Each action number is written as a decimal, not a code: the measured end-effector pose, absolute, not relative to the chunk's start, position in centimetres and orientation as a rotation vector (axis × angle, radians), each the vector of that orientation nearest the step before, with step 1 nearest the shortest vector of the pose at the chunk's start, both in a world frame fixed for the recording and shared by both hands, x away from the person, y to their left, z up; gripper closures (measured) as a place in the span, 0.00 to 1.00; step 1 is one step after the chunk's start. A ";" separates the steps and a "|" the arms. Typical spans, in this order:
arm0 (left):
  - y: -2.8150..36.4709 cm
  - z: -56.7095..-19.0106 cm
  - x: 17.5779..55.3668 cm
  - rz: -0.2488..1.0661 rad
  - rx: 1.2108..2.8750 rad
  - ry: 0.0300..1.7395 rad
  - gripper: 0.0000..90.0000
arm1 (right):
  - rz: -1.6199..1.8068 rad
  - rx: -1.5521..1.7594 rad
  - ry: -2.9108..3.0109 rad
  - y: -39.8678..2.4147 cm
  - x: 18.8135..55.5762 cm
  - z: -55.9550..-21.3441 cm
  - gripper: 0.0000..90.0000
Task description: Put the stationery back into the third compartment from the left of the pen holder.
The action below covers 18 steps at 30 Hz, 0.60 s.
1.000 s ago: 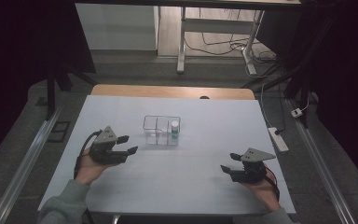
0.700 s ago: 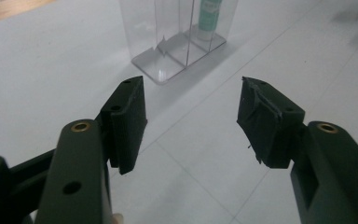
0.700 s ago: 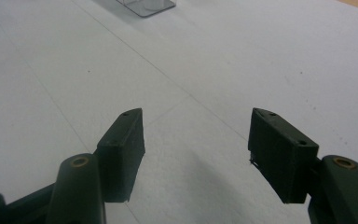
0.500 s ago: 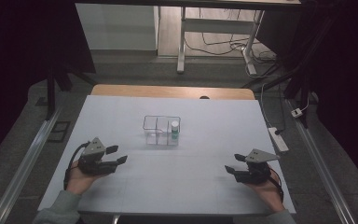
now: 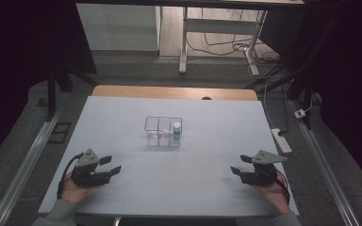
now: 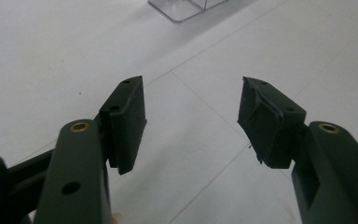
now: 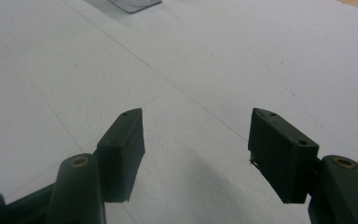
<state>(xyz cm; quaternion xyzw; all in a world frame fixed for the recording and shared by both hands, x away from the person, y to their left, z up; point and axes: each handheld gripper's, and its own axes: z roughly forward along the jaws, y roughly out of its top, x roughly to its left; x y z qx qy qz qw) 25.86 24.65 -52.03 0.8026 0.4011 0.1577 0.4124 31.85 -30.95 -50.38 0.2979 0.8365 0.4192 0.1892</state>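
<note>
The left tongs (image 5: pixel 112 165) lie low at the near left of the white tabletop (image 5: pixel 207 141), jaws spread with nothing between them. The right tongs (image 5: pixel 239 166) rest at the near right, jaws also spread and empty. A clear box (image 5: pixel 163 131) stands mid-tabletop, well apart from both tongs, roughly between them and farther back. A small white bottle (image 5: pixel 176 130) with a green label stands upright in its right compartment.
</note>
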 end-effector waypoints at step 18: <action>24.2 -51.8 26.1 0.402 2.020 0.990 0.44 | 1.185 0.818 2.361 -30.7 31.8 -50.5 0.39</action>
